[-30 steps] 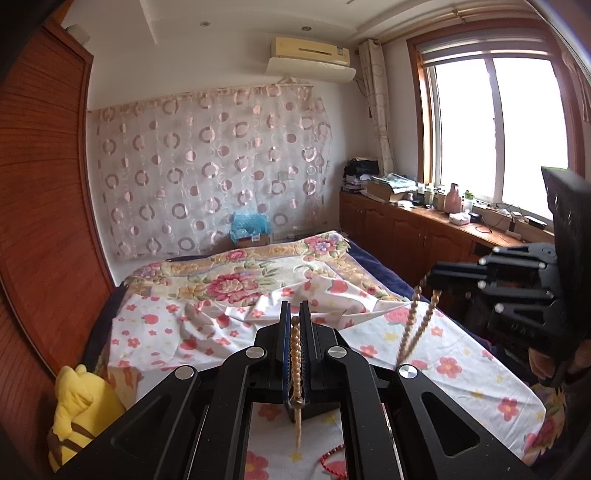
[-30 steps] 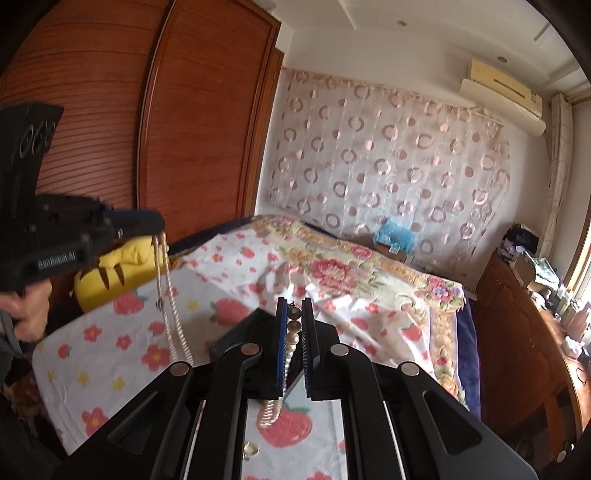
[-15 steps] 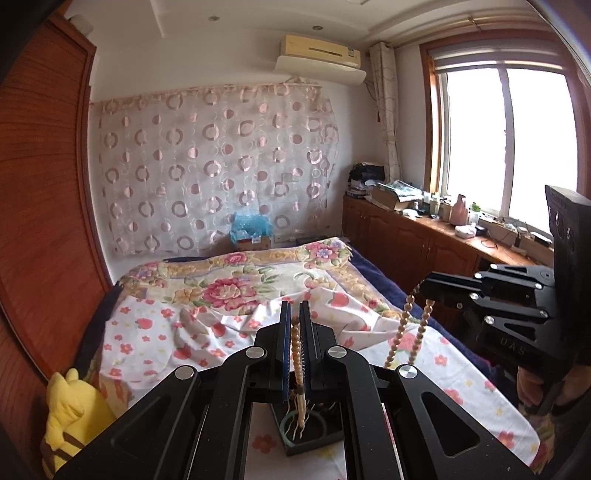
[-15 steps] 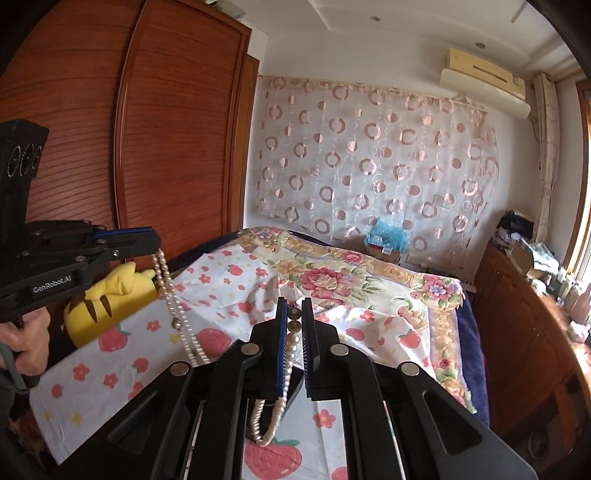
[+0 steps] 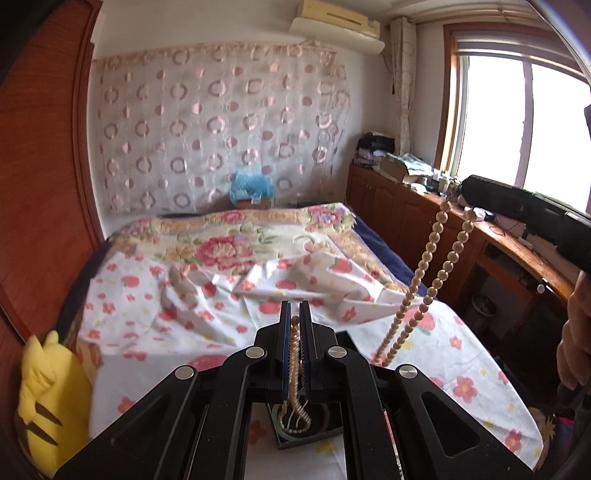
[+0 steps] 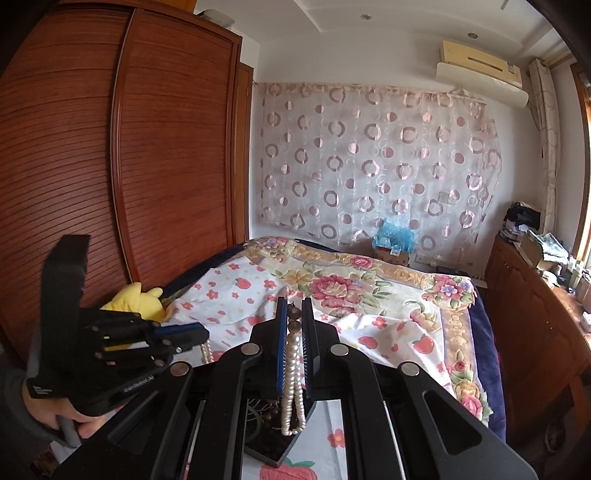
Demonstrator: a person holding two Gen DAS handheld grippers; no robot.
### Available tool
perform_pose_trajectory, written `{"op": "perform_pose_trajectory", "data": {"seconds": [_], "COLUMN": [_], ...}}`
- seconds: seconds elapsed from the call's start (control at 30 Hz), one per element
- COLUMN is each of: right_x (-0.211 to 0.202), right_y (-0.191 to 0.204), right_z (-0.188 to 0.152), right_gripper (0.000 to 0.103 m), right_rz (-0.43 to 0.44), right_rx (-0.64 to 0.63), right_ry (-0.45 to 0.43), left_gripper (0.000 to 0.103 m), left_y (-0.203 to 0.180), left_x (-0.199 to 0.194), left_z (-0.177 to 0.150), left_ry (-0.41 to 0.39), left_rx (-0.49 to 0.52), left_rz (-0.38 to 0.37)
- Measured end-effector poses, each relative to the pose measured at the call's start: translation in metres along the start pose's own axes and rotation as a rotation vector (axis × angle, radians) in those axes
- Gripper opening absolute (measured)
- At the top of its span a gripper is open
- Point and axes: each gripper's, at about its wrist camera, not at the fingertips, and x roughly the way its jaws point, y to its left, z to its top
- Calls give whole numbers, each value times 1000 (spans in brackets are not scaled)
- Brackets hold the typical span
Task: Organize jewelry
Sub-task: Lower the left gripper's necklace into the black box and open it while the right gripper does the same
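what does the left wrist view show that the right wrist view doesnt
Only the left wrist view shows the bright window and the pearl necklace hanging in two strands from the right gripper out to its side, down toward the bed.

Only the right wrist view shows the wooden wardrobe face-on and a hand holding the left gripper.

Both show the flowered bedspread, the circle-patterned curtain, the air conditioner, the yellow plush toy, and pearls pinched between each view's own shut jaws above a black tray.
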Motion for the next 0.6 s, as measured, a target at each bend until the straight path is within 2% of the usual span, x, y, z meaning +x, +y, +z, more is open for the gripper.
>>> {"op": "perform_pose_trajectory", "data": {"seconds": [0.2,0.37,0.47,0.53,0.6], "right_x": [24,49,61,68,71], "right_y": [6,16,18,19,18], "right_z": [-22,-56,-74,-80,-83], "right_gripper": [9,9,9,10,12], "right_rz": [18,27,39,46,50], "right_rx": [-11,-29,-13,1,19], "right_ry": [75,163,206,225,227], "left_gripper": [4,4,7,14,14], "left_y": [2,-1,1,3,4], "left_x": [7,14,13,13,12], "left_z": [-13,-24,-37,-48,-57], "left_ry": [30,68,77,92,105], "left_rx": [4,15,8,-3,-2], "left_rz": [-2,-24,-22,-25,-17]}}
